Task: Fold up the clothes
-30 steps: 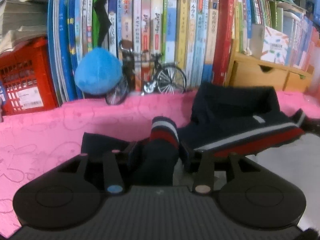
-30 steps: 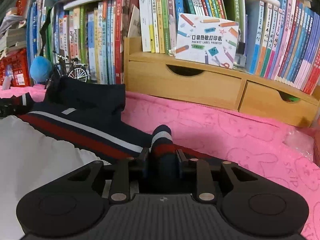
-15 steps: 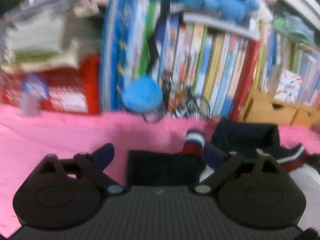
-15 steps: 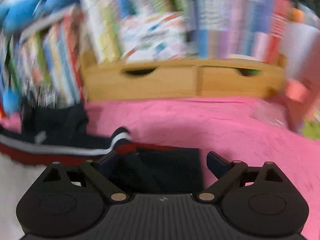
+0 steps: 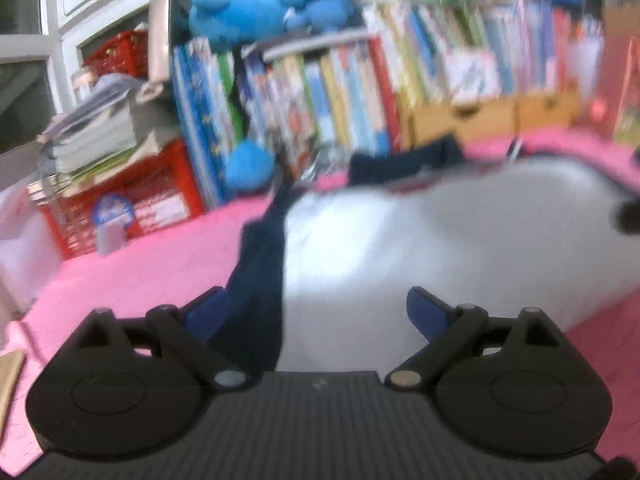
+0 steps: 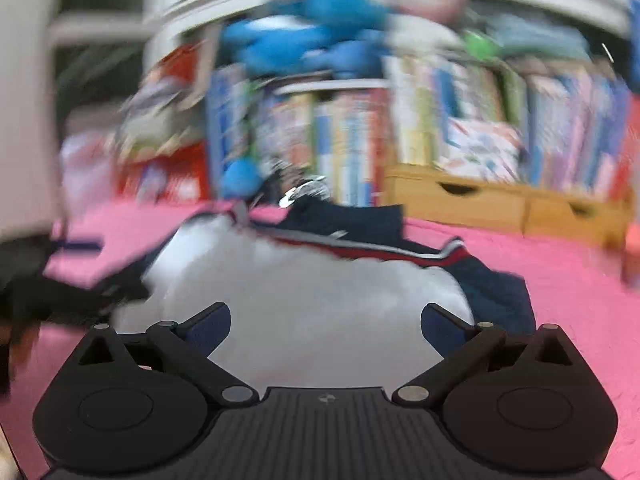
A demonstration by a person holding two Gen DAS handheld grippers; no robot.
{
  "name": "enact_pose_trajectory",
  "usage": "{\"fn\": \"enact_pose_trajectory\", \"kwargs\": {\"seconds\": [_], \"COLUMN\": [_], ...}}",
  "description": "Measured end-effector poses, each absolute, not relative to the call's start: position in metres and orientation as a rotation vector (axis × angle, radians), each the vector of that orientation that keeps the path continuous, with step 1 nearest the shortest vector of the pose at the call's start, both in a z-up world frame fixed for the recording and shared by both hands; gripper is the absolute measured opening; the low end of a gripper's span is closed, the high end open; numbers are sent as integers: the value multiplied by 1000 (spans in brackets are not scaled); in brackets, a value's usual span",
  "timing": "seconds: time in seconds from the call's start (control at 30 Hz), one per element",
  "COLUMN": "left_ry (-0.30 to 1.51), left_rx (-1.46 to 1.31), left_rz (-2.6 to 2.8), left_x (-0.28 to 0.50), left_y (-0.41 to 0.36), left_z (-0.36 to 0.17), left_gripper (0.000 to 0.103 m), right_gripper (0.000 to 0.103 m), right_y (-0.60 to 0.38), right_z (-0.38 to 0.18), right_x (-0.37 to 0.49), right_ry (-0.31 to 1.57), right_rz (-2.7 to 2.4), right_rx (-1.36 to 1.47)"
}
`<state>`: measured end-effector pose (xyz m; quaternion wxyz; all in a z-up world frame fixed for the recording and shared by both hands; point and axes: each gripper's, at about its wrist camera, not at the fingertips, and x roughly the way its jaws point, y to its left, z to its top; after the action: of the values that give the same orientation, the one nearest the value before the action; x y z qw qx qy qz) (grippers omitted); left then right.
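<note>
I see a white garment (image 5: 440,240) with navy sleeves and red-and-white stripes on a pink cloth (image 5: 140,264). My grippers are black with blue pads (image 5: 206,312). Plush toys (image 5: 260,12) are blue.

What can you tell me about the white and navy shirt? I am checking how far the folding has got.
The shirt lies flat on the pink cloth, its soft white body facing up. It has a navy collar toward the books, a red, white and navy stripe across the chest, and navy sleeves at either side. Neither the left gripper nor the right gripper holds it; their fingers are spread. Blur hides finer detail.
</note>
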<state>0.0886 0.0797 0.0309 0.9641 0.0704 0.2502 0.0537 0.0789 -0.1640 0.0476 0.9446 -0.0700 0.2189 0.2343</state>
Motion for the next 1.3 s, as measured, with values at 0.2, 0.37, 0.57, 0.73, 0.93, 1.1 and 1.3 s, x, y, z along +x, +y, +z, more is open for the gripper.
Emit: {"fn": "enact_pose_trajectory", "kwargs": {"seconds": [0.2,0.37,0.57,0.73,0.93,1.1,1.3], "left_ry": [600,654,670,674,679,677,670], "left_rx": [152,135,77,57,31,32,65], "left_rz": [210,260,251,261,253,252,264], "left_x": [91,93,93,94,95,94,94], "left_y": [95,107,118,122,126,127,121], "left_z": [7,-5,-6,-7,-8,-8,-8], "left_gripper": [97,102,103,103,103,103,103], "right_gripper": [103,102,84,60,62,68,73], "right_y": [-114,-93,-60,-54,-151,-245,-271], "right_z": [21,8,18,3,-7,-13,-12], "right_x": [23,20,58,88,101,111,106], "right_ry": [280,311,447,582,594,588,572], "right_rz": [492,552,639,589,374,82,26], "right_rx": [-634,-715,-366,-275,-263,-276,-353]}}
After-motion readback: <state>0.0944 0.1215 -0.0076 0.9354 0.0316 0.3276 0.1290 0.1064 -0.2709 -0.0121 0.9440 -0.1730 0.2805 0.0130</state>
